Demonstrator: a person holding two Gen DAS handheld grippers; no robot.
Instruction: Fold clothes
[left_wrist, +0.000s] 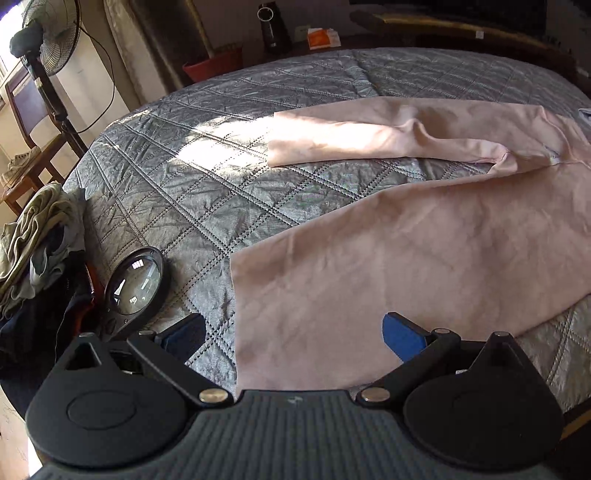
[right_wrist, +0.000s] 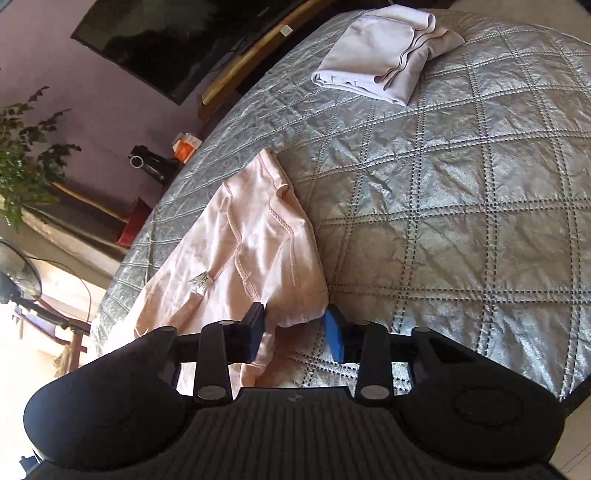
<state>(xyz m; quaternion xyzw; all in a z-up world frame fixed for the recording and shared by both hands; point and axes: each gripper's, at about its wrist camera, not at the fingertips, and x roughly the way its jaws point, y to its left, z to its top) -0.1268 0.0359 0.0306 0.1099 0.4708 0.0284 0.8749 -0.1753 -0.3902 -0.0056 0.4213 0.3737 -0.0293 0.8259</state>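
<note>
Right now I'm hovering my left gripper (left_wrist: 295, 338) wide open and empty over the pink leggings' (left_wrist: 424, 236) leg hem on the grey quilted bedspread (left_wrist: 177, 173), while my right gripper (right_wrist: 295, 330) is straddling their waistband, pads part-open, not pinching.

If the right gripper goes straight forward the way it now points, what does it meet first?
Most likely the pink garment. The right gripper already has that garment's bunched edge between its fingers, which stand part open. Beyond the cloth lies the grey quilted bedspread. Depth is hard to judge in this fisheye view.
</note>
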